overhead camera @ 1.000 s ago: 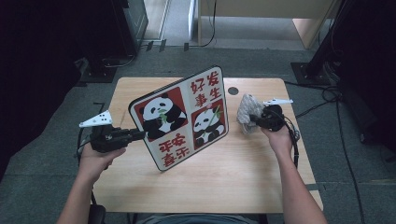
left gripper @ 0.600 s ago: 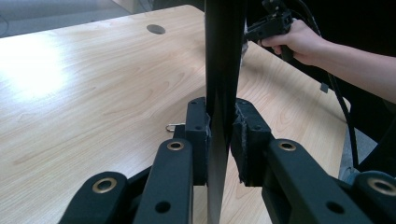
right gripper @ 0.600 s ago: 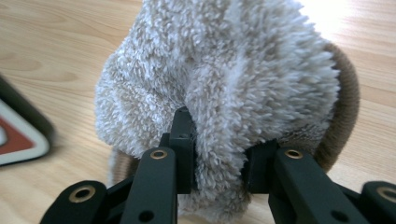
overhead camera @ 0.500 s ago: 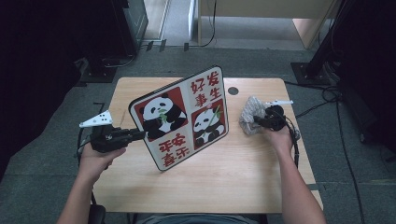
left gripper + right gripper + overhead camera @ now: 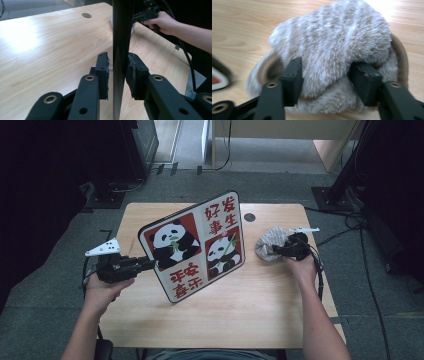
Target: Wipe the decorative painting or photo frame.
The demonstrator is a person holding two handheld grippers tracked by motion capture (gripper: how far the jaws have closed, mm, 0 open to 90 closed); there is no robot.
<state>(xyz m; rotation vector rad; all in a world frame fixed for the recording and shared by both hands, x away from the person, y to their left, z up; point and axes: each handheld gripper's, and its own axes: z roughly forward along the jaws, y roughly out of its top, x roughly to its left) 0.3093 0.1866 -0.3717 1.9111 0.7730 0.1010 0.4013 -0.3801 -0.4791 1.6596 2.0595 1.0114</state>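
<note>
L gripper keeps the panda board upright on its edge, mid-table, jaws clenched on the board's rim; no shift vs 1 s ago; R gripper has eased slightly toward the near edge, jaws grasping the fluffy grey cloth by the right edge; wiping of the board not yet begun, prob. next.

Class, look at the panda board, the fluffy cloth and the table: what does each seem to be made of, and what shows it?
Panda board: a thin, stiff panel, probably plastic or metal; its dark edge looks glossy in the left gripper view. Fluffy cloth: soft plush or fleece, with dense grey-white fibres and a tan trim. Table: light wood or wood-look laminate, with visible grain and a smooth sheen.
</note>
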